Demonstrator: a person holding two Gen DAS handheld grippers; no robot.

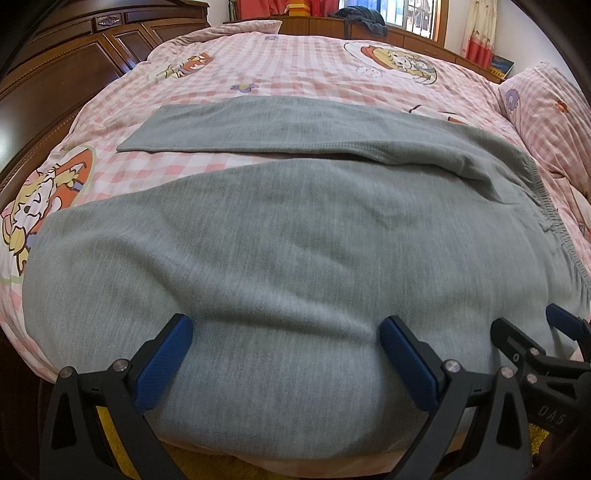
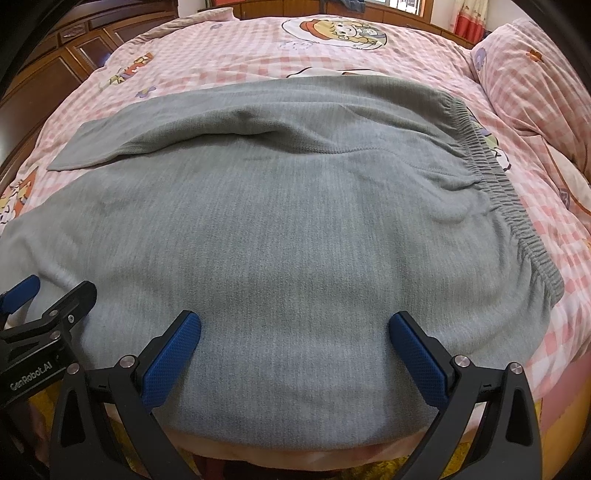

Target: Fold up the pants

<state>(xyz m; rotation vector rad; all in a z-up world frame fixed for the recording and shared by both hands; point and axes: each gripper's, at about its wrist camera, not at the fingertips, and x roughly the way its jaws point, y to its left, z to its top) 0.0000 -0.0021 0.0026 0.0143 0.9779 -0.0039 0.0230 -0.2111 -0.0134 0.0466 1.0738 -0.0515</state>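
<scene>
While pants (image 1: 258, 229) lie flat — both tools (image 1: 286, 328) (image 2: 295, 325) gape.

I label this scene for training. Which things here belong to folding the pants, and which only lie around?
For the job:
gray pants
left gripper
right gripper
bed cover, as work surface

Just lying about:
pillow
dark clothes by the window
curtain

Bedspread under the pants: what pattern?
Pink-and-white checks with cartoon prints on the bedspread; clearest in the right wrist view.
</scene>
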